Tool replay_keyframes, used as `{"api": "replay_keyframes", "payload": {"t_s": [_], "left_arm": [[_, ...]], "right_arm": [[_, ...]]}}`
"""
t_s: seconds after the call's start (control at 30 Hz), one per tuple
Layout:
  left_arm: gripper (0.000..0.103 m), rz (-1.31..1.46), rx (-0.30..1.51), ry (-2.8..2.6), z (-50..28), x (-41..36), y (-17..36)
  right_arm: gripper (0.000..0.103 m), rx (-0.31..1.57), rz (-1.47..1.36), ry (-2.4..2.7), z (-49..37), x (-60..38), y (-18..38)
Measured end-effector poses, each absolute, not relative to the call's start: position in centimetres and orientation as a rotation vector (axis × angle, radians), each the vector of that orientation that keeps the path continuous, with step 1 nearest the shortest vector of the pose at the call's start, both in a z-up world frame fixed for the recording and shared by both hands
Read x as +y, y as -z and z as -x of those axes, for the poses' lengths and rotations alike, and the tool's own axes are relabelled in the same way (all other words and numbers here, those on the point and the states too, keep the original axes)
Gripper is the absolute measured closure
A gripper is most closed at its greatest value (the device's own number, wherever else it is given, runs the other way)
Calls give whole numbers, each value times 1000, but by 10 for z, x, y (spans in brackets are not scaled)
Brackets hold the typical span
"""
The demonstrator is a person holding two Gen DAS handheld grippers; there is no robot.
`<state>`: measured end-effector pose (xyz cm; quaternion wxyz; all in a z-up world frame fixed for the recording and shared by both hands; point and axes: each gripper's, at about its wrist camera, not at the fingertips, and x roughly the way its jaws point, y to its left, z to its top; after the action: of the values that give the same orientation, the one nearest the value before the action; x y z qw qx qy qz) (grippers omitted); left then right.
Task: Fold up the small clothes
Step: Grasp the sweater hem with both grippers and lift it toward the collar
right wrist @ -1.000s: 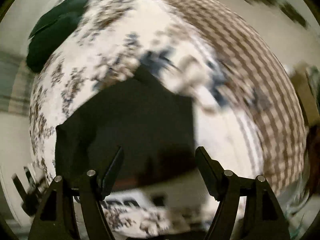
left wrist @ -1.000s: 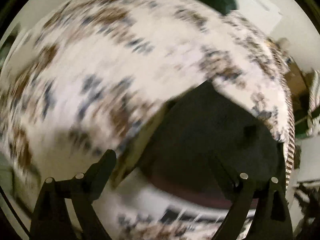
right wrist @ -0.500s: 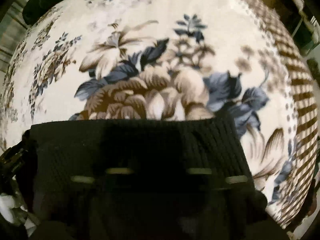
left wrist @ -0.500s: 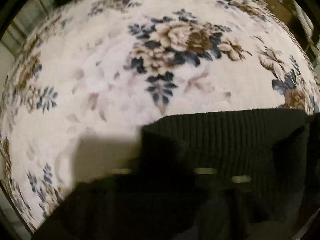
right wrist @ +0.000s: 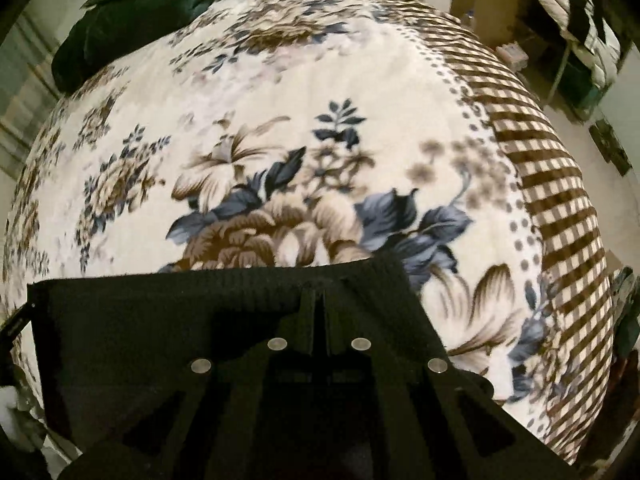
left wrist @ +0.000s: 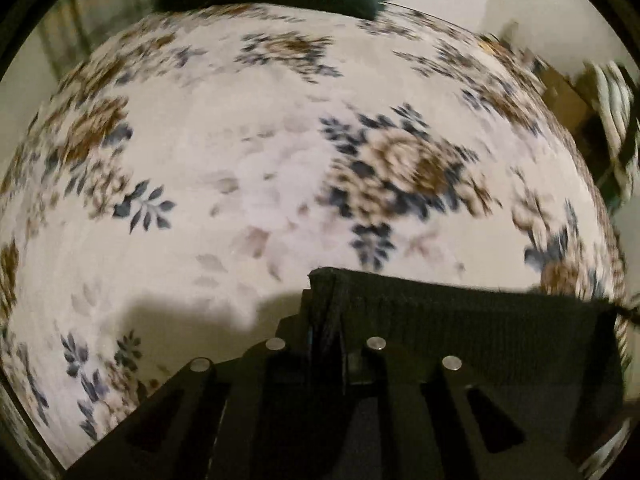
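Left wrist view: the left tongs (left wrist: 325, 300) clamp the corner of a black ribbed knit garment (left wrist: 480, 320) above the floral blanket (left wrist: 240, 140). Right tongs (right wrist: 318, 300) pinch its edge farther along, by its other corner.

Right tool (right wrist: 319, 312) clamping black garment (right wrist: 140, 320), floral blanket (right wrist: 280, 128)

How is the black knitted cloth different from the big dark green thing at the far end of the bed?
The black ribbed cloth lies near, pinched at its edge by both tongs, left and right; the dark green cushion sits far off, touched by nothing. The cloth looks flat and thin with a straight edge; the cushion looks puffy and rounded. The cloth shows fine knit ribs; the cushion looks smooth. Both are dark and rest on the flowered blanket.
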<state>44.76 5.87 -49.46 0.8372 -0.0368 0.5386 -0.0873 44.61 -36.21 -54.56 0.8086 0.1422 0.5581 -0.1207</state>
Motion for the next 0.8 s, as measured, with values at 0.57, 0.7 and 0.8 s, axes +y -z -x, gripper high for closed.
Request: {"api": "replay_keyframes", "payload": {"t_s": [0.57, 0.7, 0.8], "left_arm": [[92, 91, 1233, 208, -462, 63, 518], [92, 89, 1247, 209, -463, 66, 522], [92, 84, 1250, 205, -466, 64, 523]], "right_arm": [[83, 1219, -624, 278, -439, -442, 554], [45, 1275, -591, 227, -438, -438, 564], [46, 1381, -573, 183, -449, -429, 591]]}}
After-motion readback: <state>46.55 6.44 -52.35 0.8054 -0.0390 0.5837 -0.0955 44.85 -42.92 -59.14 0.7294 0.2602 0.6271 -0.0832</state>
